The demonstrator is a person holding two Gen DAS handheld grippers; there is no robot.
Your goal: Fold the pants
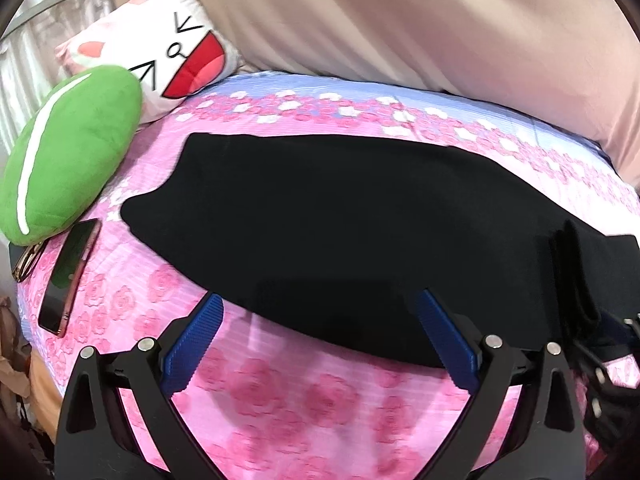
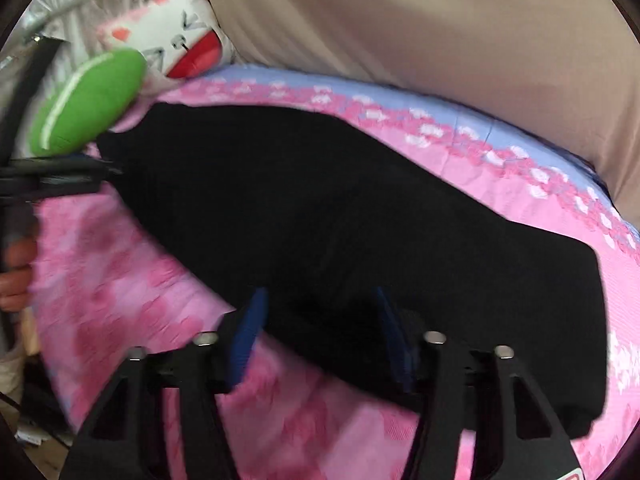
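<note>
The black pants [image 1: 320,216] lie flat in a long strip across the pink flowered bed sheet [image 1: 280,396]; they also fill the middle of the right wrist view [image 2: 320,216]. My left gripper [image 1: 320,304] is open, its blue pads either side of the pants' near edge, just above the sheet. My right gripper [image 2: 320,300] is open at the pants' near edge, closer to their right end; that view is blurred. The right gripper's body shows at the far right of the left wrist view [image 1: 592,320], with black cloth bunched beside it.
A green leaf-shaped cushion [image 1: 72,148] and a white cartoon-face pillow [image 1: 176,52] lie at the left end of the bed. A phone [image 1: 70,276] and glasses [image 1: 28,260] lie near the left edge. A beige curtain [image 1: 400,20] hangs behind.
</note>
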